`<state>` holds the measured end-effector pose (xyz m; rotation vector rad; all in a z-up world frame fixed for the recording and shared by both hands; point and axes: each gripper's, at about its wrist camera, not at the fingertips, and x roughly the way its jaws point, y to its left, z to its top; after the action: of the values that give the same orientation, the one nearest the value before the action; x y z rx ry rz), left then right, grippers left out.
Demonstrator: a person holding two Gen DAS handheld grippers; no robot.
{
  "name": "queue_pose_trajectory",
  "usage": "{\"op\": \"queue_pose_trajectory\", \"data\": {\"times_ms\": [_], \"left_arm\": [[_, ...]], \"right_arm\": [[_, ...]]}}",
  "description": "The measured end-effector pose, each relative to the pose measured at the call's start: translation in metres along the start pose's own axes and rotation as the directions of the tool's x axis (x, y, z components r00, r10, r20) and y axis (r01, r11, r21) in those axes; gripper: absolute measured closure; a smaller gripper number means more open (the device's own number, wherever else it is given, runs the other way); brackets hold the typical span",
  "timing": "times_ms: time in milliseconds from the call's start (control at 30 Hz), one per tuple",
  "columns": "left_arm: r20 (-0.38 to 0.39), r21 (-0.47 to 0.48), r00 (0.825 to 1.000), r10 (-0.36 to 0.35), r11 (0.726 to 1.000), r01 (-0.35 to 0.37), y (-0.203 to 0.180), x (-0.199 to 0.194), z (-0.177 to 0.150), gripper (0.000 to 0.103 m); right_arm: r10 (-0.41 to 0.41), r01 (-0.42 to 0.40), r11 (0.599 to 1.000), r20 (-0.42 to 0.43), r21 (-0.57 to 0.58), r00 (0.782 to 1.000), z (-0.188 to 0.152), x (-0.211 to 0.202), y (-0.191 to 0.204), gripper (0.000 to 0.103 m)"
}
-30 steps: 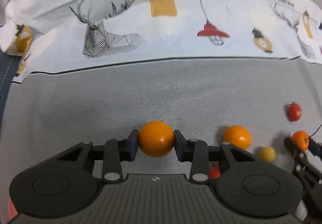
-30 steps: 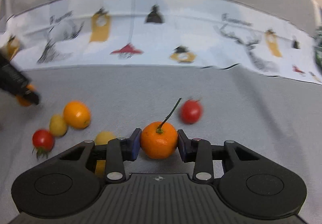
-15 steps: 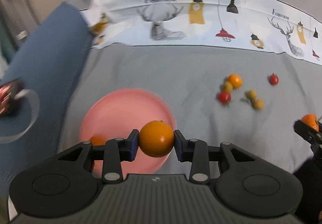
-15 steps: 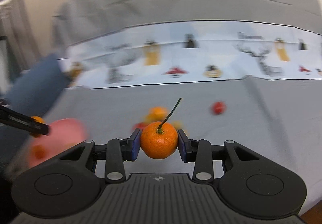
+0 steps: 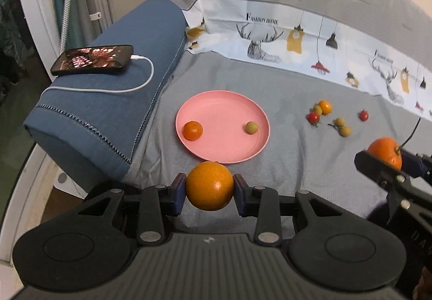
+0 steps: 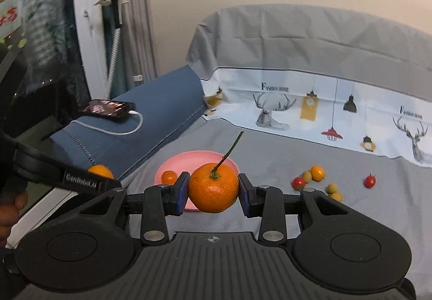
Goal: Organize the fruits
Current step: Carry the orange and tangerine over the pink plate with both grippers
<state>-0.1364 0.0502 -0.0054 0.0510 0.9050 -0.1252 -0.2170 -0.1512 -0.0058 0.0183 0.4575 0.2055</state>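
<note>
Two hand-held grippers hang above a bed covered in grey sheet, each carrying one piece of fruit.

The left gripper has its jaws clamped on a smooth round orange. The fruit sits squarely between the two blue pads, one pad pressing each side, its top and bottom bulging clear of them. In this view the orange is just in front of the near rim of a pink plate lying flat on the sheet below.

The right gripper has its jaws clamped on a dimpled tangerine, also centred between the pads. A thin green stem rises from its top and leans to the right. From the left camera this same gripper shows at the right edge, well to the right of the plate.

On the plate rest a small orange fruit near the left side and a small yellow-green fruit near the right, well apart.

Further right on the sheet lies a loose cluster of small fruits: red, yellow and orange ones. A single red tomato sits apart to their right.

Left of the plate is a blue cushion with a phone on top, a white cable plugged into it.
</note>
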Motion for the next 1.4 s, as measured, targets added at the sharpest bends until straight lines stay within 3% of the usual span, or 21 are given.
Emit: {"op": "queue_pose_trajectory", "data": {"times_ms": [300, 633, 1400], "left_arm": [[0.063, 0.003, 0.997, -0.054, 0.999, 0.054, -0.001, -0.033, -0.016, 0.062], [0.087, 0.004, 0.994, -0.072, 0.997, 0.071, 0.0, -0.039, -0.017, 0.062], [0.032, 0.016, 0.996, -0.082, 0.997, 0.081, 0.002, -0.012, -0.008, 0.062]], "right_arm": [[-0.024, 0.026, 0.999, 0.045, -0.027, 0.999, 0.0, -0.028, 0.016, 0.064], [-0.035, 0.038, 0.999, 0.062, -0.035, 0.997, 0.0, -0.035, 0.019, 0.064], [-0.047, 0.047, 0.999, -0.015, -0.015, 0.999, 0.0, -0.006, 0.016, 0.064]]}}
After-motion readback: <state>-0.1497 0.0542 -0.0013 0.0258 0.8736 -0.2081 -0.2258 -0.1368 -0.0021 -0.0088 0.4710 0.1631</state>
